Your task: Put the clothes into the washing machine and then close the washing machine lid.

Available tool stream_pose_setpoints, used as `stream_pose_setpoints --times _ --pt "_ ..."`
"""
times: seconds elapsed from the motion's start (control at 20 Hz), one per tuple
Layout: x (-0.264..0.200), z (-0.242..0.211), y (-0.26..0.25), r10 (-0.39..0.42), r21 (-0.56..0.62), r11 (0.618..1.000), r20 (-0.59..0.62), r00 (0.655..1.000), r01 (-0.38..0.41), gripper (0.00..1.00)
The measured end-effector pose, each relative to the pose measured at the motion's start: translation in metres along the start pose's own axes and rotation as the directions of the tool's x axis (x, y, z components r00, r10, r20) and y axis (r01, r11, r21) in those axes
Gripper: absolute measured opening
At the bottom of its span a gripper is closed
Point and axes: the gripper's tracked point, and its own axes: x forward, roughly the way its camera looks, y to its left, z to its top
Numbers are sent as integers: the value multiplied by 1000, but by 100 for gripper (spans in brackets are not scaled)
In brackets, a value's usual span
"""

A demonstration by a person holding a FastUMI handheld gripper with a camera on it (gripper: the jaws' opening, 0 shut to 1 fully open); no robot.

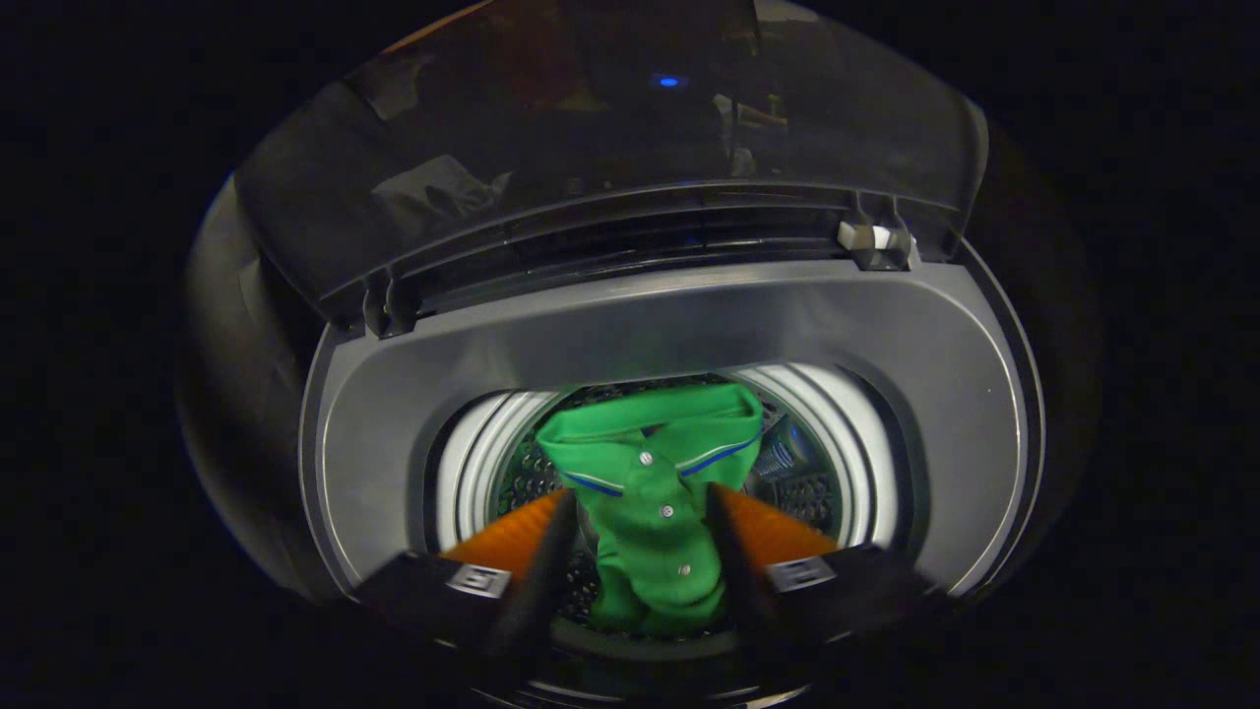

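Washing machine, top-loading, grey surround. Lid up, dark and glossy, standing behind the opening on two hinges. Perforated drum visible below a bright white ring.

Green polo shirt hangs down into the drum mouth, collar toward the lid, button placket facing the camera.

Gripper: the two orange fingers flank the shirt and appear clenched on the bunched fabric below the collar; contact itself is partly hidden.

Judgement: shirt is light, soft, limp; it will drape and slump on release, no breakage risk. Best hold is a thick bunch near the collar or placket, where the layers resist slipping.
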Motion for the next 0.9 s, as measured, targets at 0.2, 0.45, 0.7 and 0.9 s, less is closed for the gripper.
stream_pose_setpoints --times 0.2,0.45,0.7,0.9 --pt "-4 2 -8 3 -14 1000 16 1000 -3 89" --pt "-19 13 -6 18 -14 1000 70 997 -18 99" --pt "-53 44 -7 33 -54 998 182 983 -23 99" --pt "-88 79 -4 45 -93 995 274 961 -21 99"
